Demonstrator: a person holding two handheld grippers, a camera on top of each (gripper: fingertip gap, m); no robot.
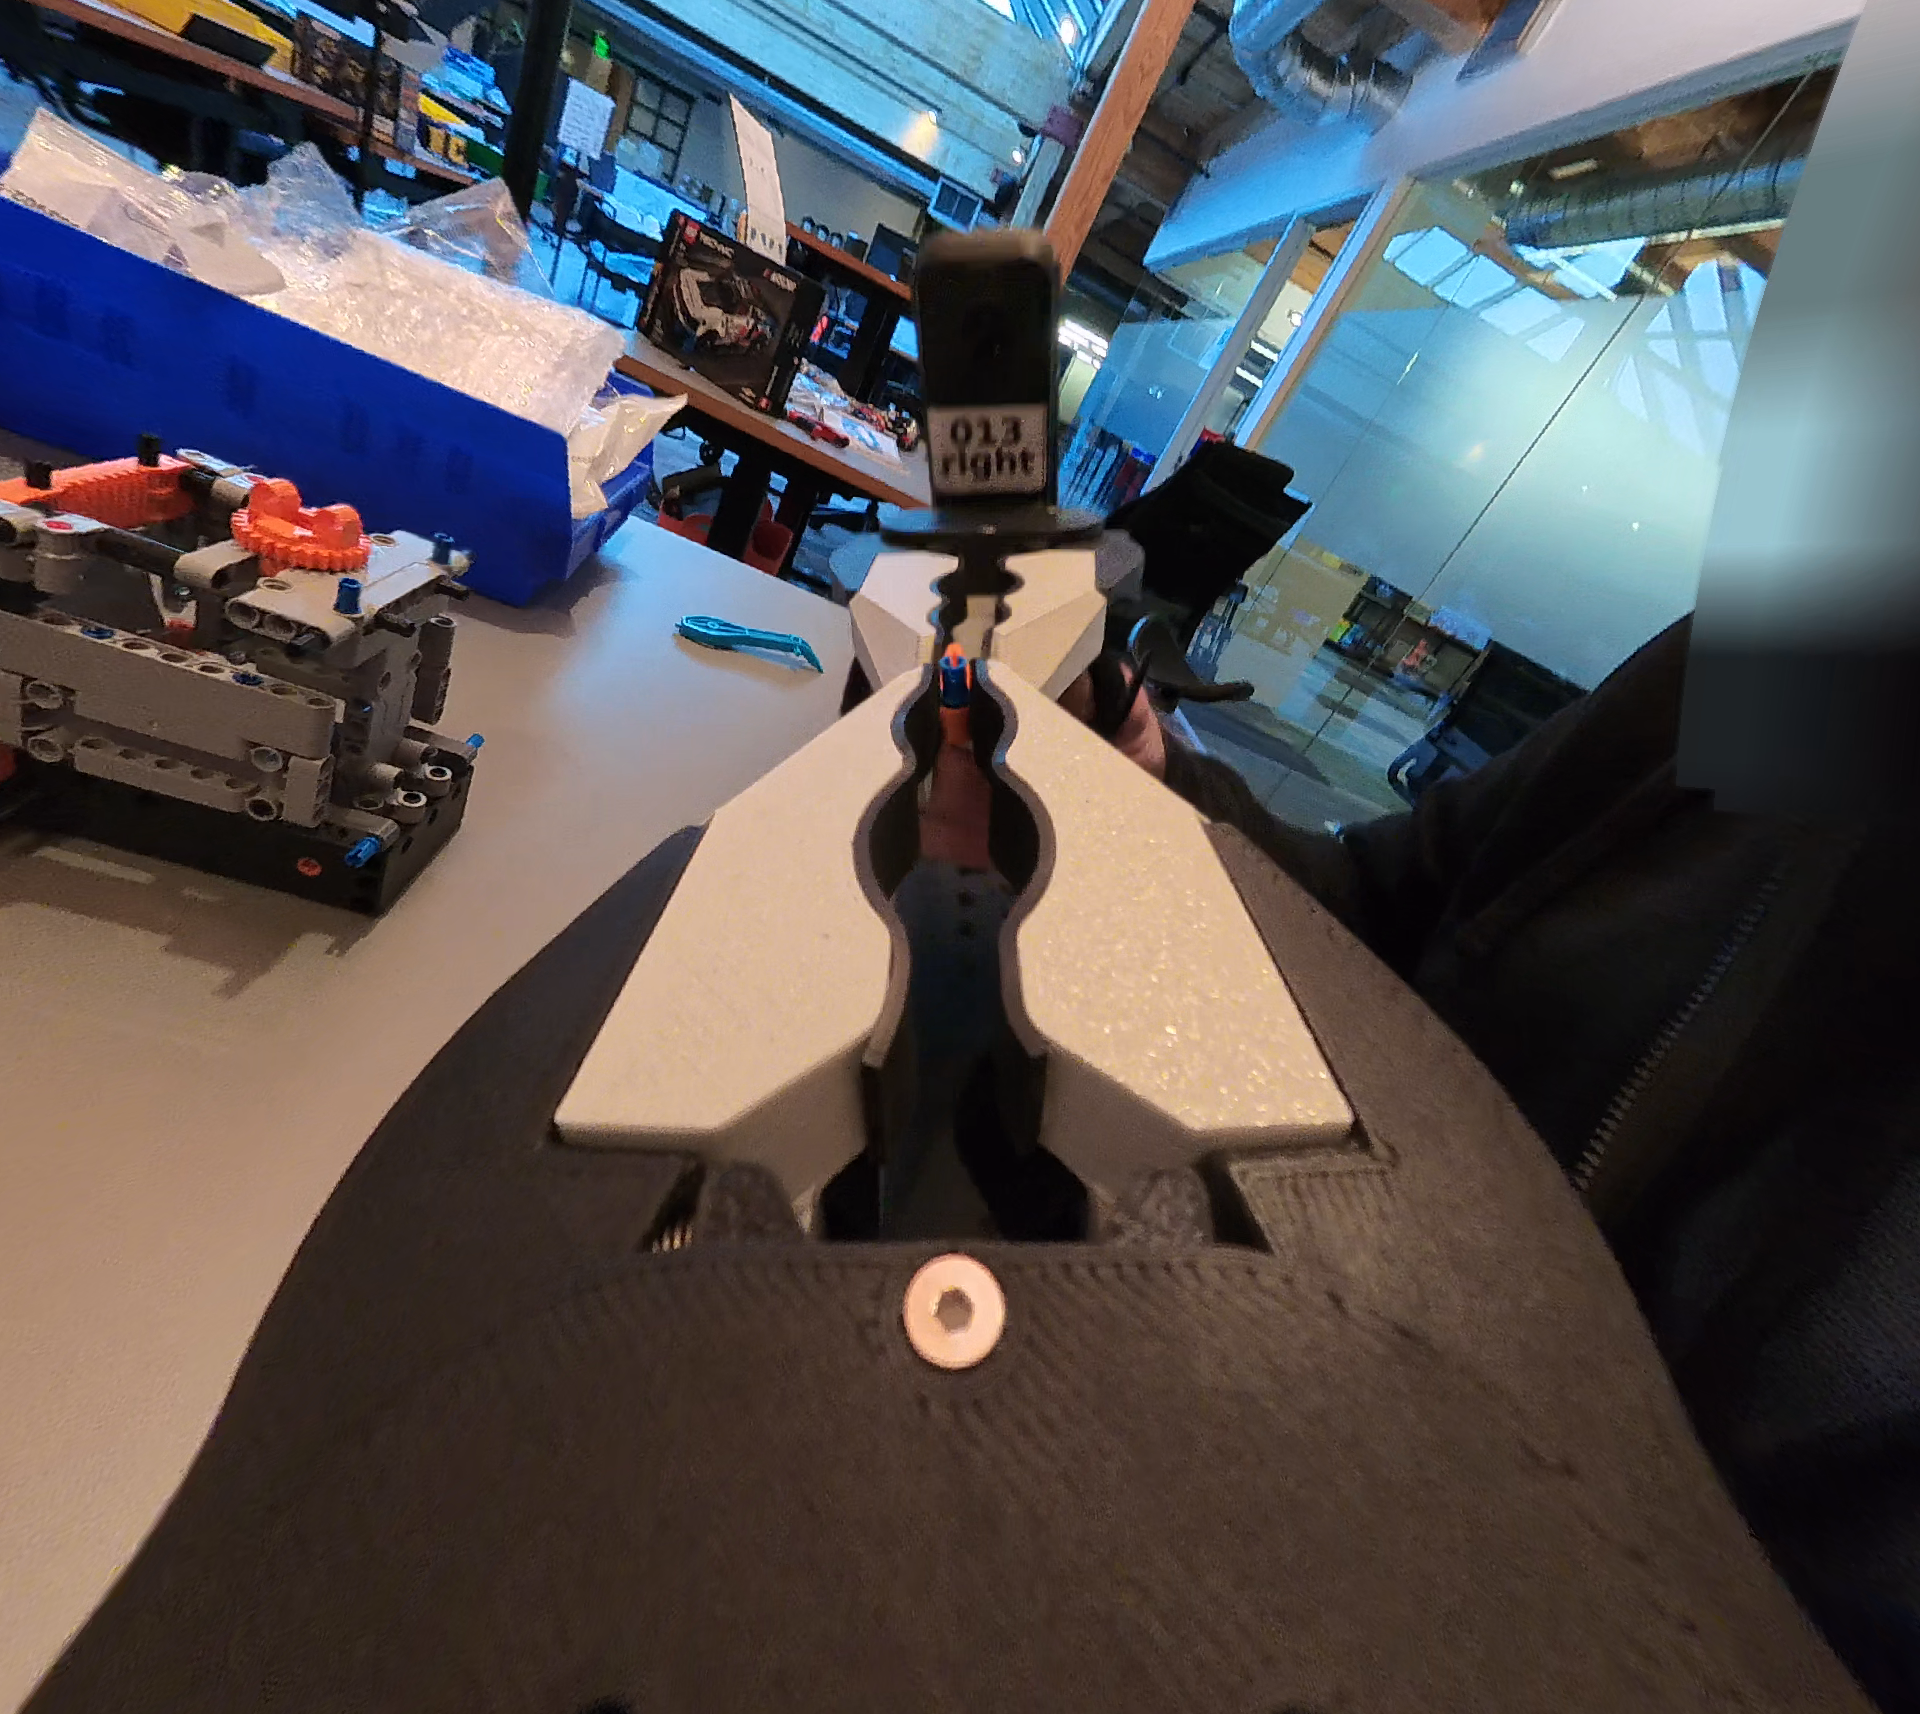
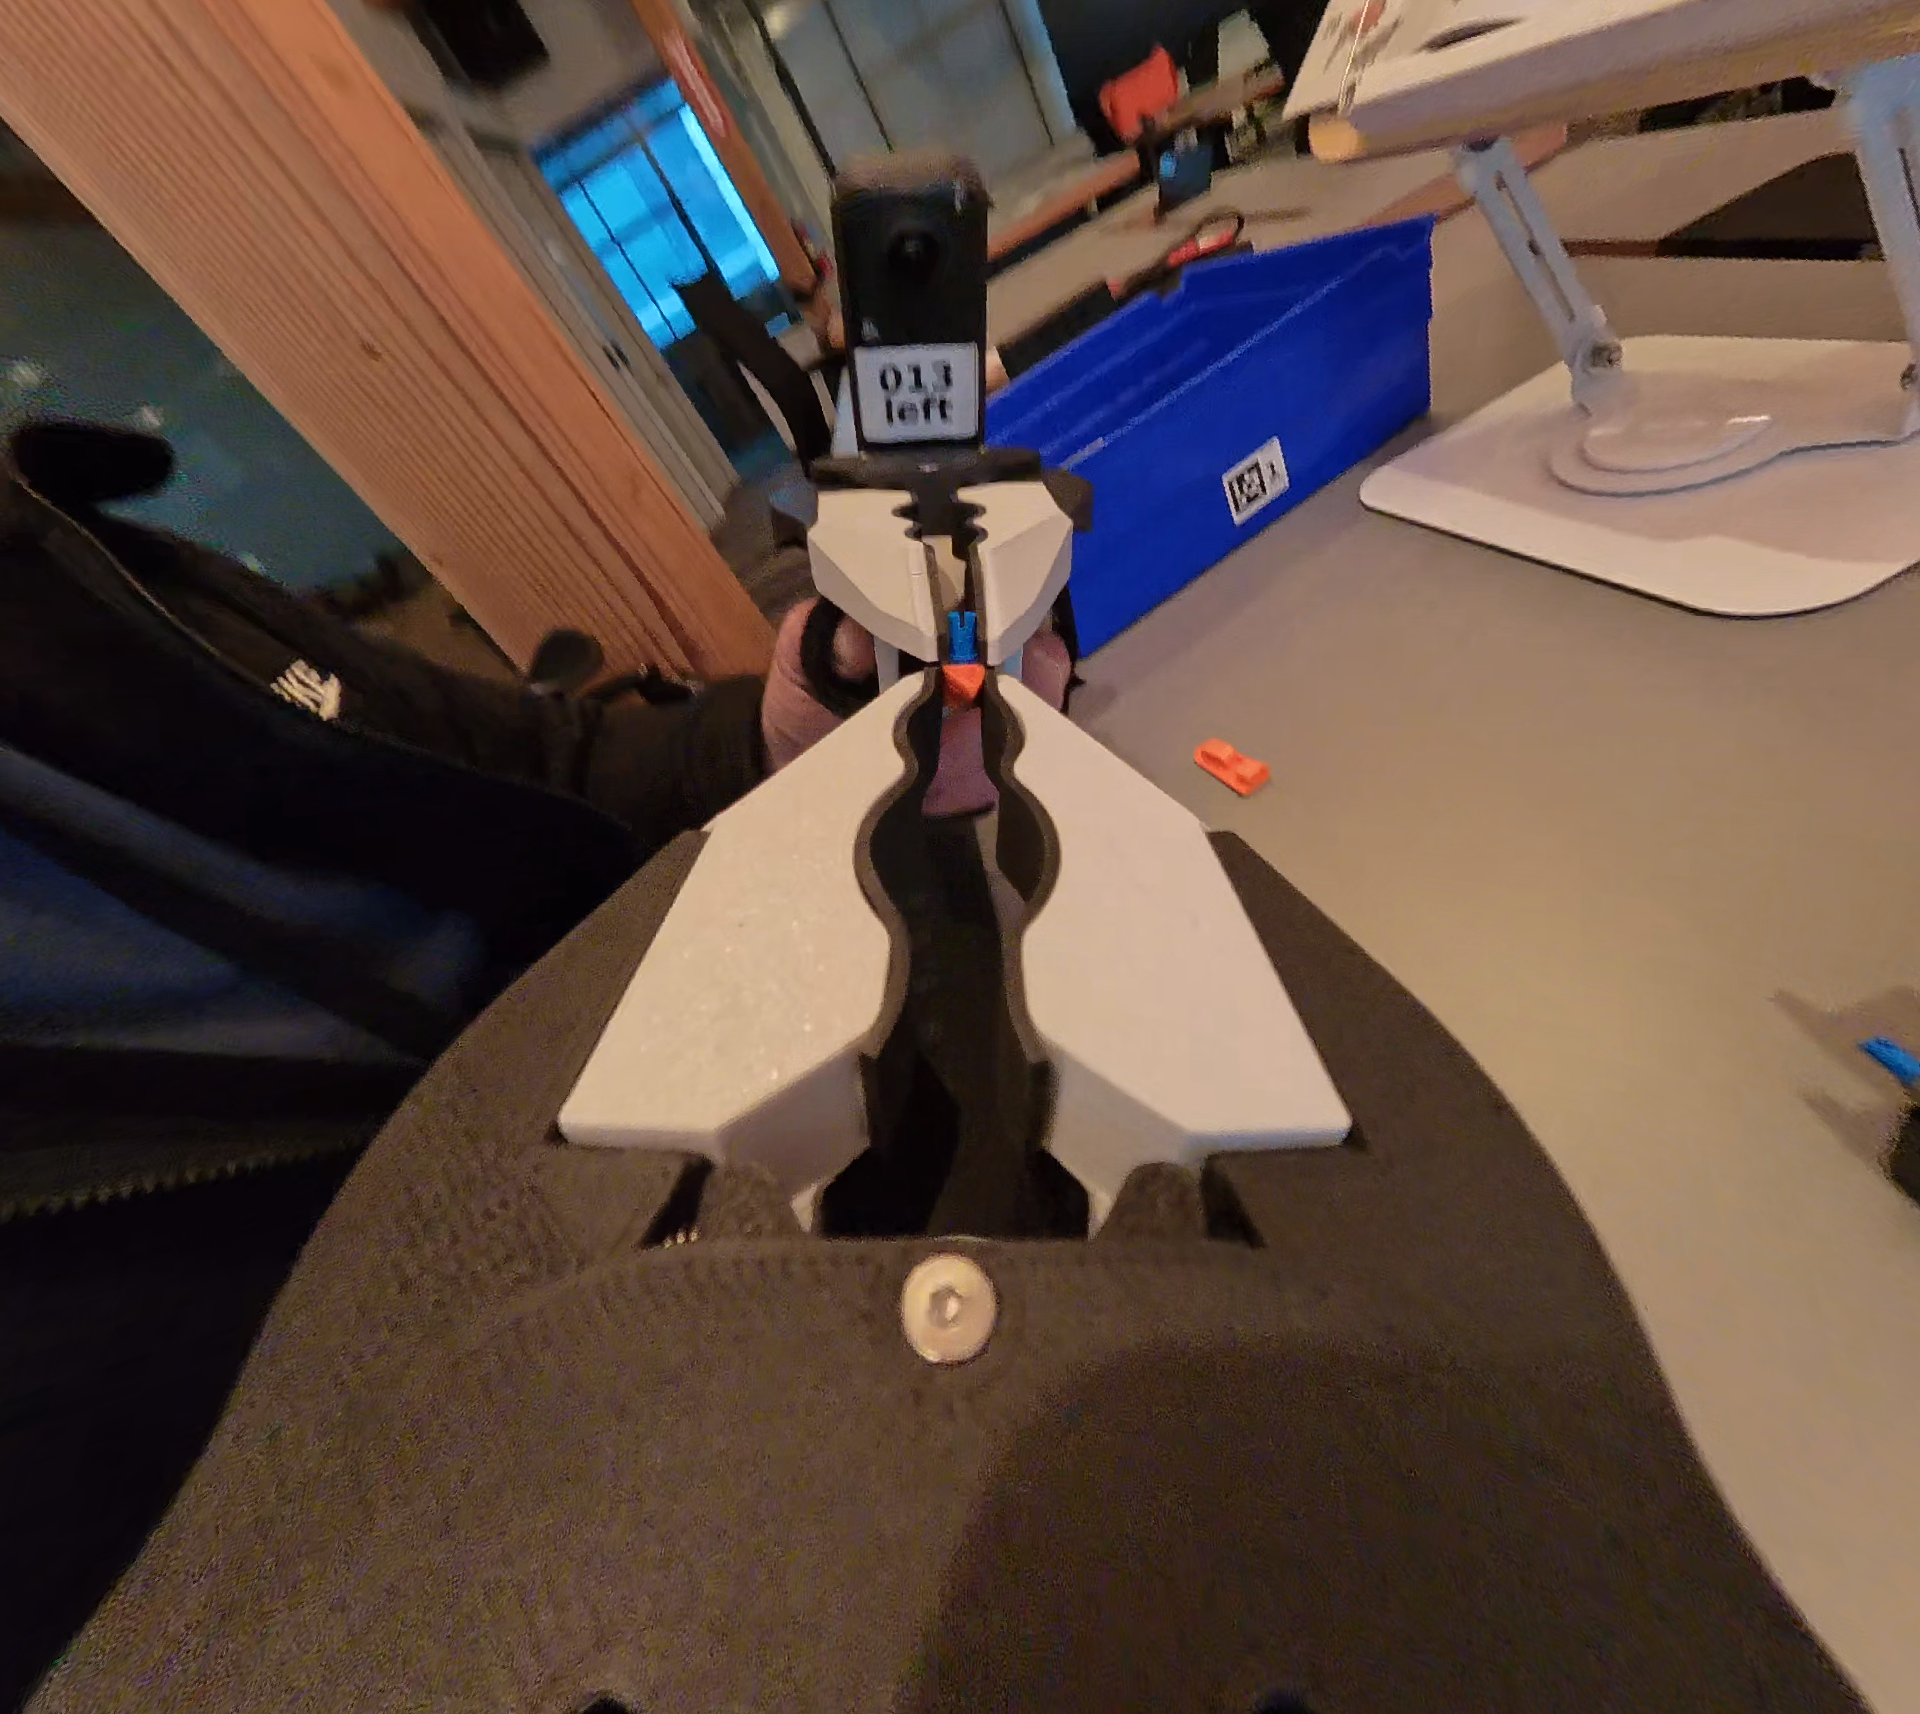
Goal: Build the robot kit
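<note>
My left gripper [image 1: 954, 696] pinches a blue pin [image 2: 962, 631]; my right gripper [image 2: 958, 696], tip to tip, clamps an orange piece [image 2: 962, 683] above the table edge [image 1: 727, 558].

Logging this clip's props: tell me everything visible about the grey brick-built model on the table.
The brick-built model shows only in the left wrist view, at its left edge and partly cut off. It looks like plastic: grey perforated beams stacked on a black base, an orange gear and orange block on top, small blue pins poking from the sides. It sits upright on the grey table, in front of a blue bin. Neither hand-held gripper touches it.
</note>
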